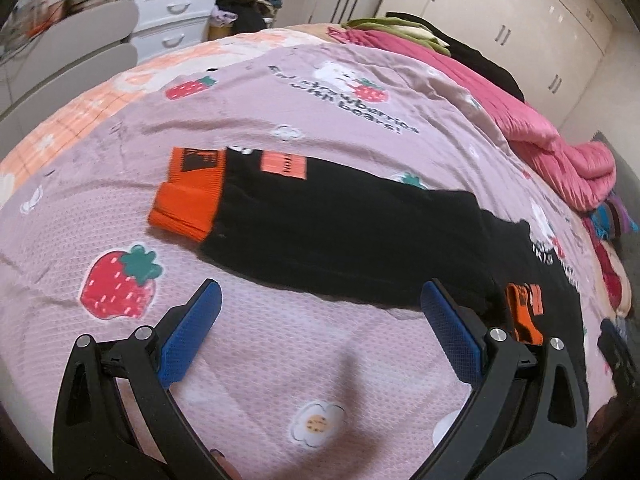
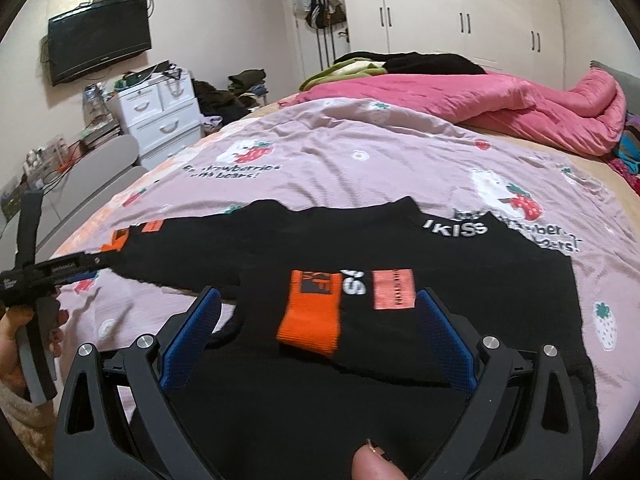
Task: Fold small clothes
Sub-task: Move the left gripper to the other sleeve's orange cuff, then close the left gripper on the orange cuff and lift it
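Lying flat on the bed was a black top (image 2: 360,256) with orange cuffs (image 2: 314,312) and white lettering — one sleeve stretched leftward, the other folded across its front. Both tongs hovered over it with blue pads spread wide, holding nothing: the left gripper (image 1: 320,308) above bare sheet beside the sleeve, the right gripper (image 2: 320,312) over the folded cuff. Underneath lay a pink strawberry-print sheet (image 1: 280,380), a bunched pink quilt (image 2: 500,100) behind, white wardrobes (image 2: 460,12) and a wall television (image 2: 98,38) beyond.
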